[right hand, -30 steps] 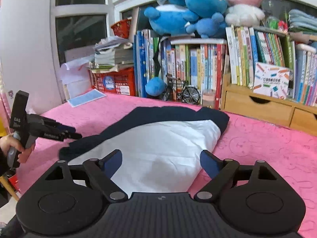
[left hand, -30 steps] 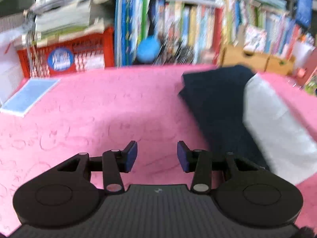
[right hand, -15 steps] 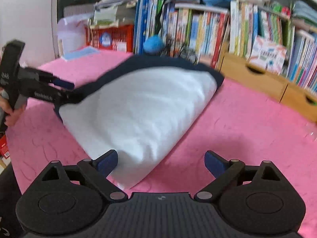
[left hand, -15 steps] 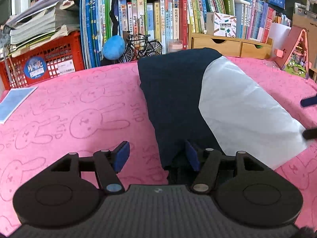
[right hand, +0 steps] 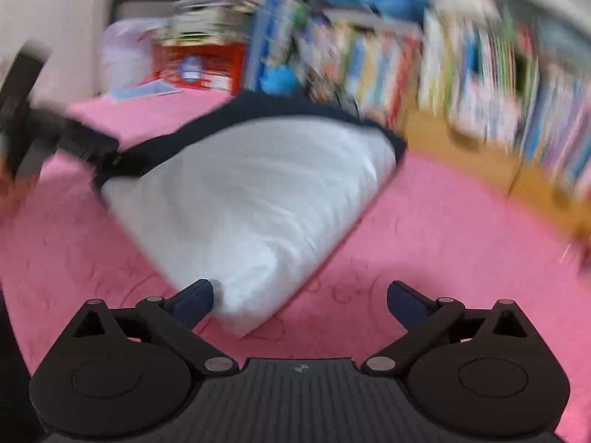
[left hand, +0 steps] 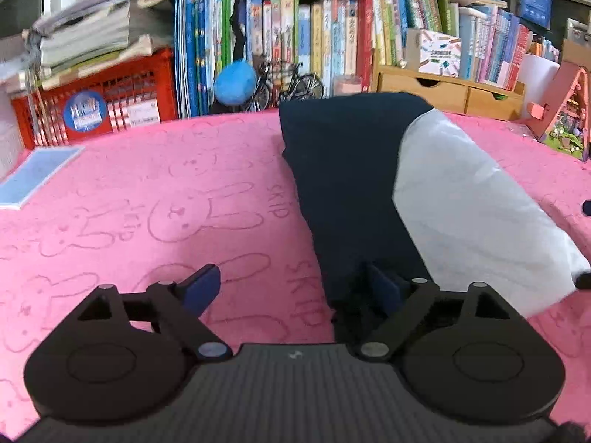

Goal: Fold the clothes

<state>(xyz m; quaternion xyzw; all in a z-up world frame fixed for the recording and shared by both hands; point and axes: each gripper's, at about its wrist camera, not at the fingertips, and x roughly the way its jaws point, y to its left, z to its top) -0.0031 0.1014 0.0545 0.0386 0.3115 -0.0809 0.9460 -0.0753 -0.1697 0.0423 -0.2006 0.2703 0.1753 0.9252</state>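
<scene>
On the pink cloth, both grippers' fingers spread at the garment.

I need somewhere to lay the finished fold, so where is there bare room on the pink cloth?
Bare pink cloth lies left of the navy and white garment, bordered by the blue card and red crate. More lies right of the garment, before the wooden drawers. The back edge is crowded.

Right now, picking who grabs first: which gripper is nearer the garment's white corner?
Right. The right gripper has the white corner between its open fingers; the left gripper is at the navy edge.
</scene>
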